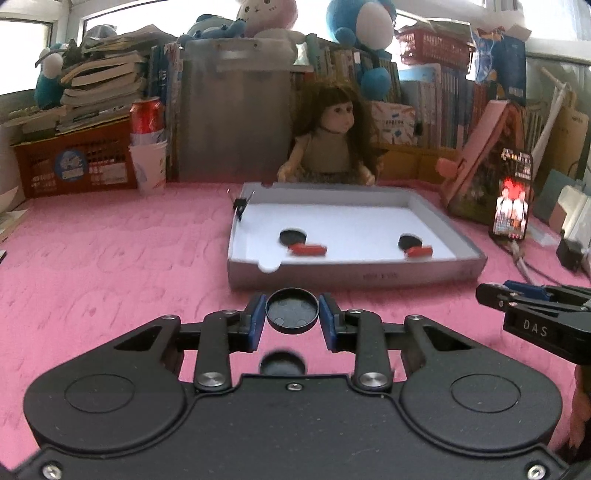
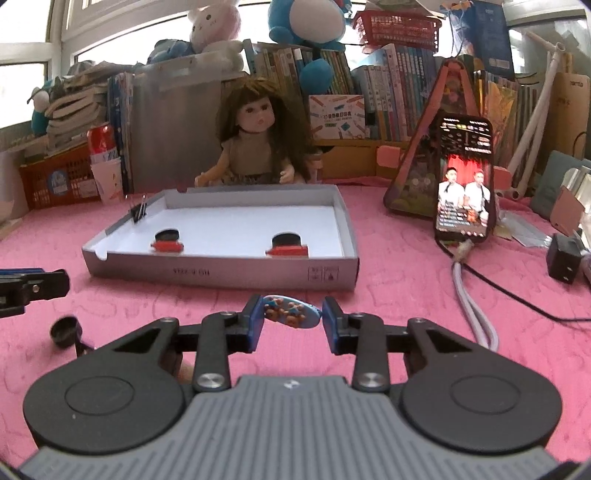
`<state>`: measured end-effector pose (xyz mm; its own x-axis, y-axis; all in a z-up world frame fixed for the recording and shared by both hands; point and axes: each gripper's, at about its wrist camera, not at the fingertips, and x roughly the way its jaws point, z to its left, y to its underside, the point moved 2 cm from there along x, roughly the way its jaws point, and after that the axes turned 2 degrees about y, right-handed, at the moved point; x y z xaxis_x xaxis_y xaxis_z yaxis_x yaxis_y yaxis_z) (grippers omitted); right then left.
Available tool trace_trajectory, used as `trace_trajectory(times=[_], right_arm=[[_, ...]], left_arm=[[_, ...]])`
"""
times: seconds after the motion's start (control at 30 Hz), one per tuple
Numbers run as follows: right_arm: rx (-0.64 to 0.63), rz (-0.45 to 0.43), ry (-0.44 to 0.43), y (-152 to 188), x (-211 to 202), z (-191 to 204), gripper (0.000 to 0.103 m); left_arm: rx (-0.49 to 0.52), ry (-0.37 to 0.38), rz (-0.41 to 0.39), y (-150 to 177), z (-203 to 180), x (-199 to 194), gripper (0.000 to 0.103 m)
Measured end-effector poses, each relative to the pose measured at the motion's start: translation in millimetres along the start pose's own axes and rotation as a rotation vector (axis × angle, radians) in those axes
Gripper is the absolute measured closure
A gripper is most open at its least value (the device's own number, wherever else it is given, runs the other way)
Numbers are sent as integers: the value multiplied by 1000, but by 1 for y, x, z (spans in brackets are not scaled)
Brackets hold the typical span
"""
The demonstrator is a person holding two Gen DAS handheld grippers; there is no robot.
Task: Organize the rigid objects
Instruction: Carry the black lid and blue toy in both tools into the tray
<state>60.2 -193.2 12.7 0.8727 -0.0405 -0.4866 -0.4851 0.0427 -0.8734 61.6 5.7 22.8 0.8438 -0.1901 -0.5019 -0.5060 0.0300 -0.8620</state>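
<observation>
right tongs (image 1: 491,295) – label "DAS", left tongs (image 1: 291,314) gripping black cap (image 1: 291,310)

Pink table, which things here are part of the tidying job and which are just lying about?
Part of the job:
left gripper holding black round lid
right gripper holding blue bear-print piece
white tray with black and red pieces

Lying about:
doll
phone
red can
books
plush toys
</observation>
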Motion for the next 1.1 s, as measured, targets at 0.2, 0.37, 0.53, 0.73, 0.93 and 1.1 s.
trace_trajectory(times=[0.2,0.37,0.53,0.73,0.93,1.1], right_arm=[[37,8,-43,-28,19,-6,64],[34,27,-71,-50,41,-8,64],[29,71,-86,-74,67,-10,64],[39,145,-95,-95,102,-11,64],[30,203,-121,-109,134,-10,63],[42,253,-105,-111,156,-13,63]], left_arm=[[-31,31,20,-30,3,28,73],[-1,18,-1,-55,1,50,73],[-10,19,37,-78,3,82,73],[-24,13,105,-104,4,126,73],[-65,-7,168,-111,6,163,73],[-54,-34,202,-109,4,185,73]])
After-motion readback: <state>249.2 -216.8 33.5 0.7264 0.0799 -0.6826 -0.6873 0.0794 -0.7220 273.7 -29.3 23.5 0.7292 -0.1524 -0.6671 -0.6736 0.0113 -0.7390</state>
